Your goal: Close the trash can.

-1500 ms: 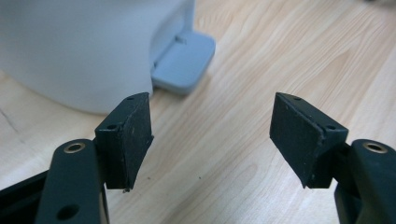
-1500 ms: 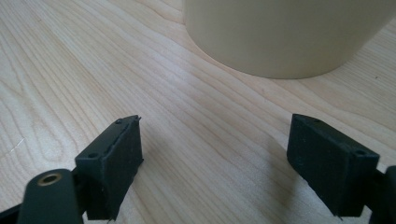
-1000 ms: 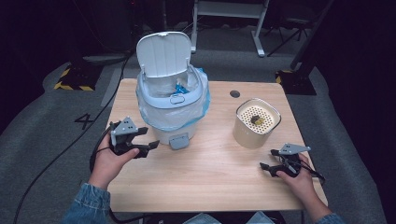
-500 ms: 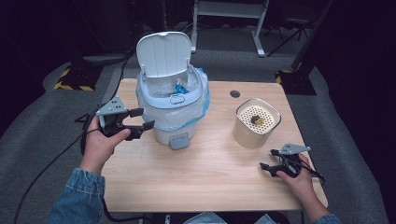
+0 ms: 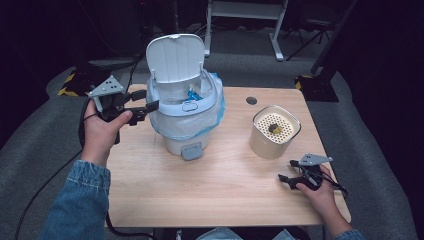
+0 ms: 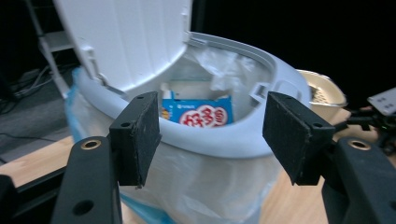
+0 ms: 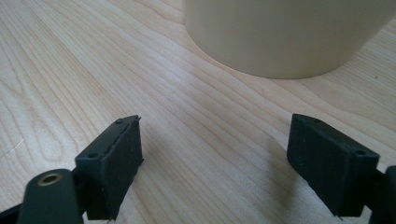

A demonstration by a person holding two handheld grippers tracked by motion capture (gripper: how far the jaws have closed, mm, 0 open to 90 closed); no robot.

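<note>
At the far left of the wooden table (image 5: pixel 210 195), a small white trash bin (image 5: pixel 185 117) lined with a plastic bag stands with its lid (image 5: pixel 176 57) tipped up; a blue snack packet (image 6: pixel 201 112) lies inside. The left gripper (image 5: pixel 145 106) is held just left of the bin's rim, jaws apart and empty. At the near right, the right gripper (image 5: pixel 286 178) rests low on the table, jaws apart, near a beige perforated-top container (image 5: pixel 274 131).

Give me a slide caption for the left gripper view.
Open left tongs face the lined bin under its raised lid, a blue packet inside.
</note>
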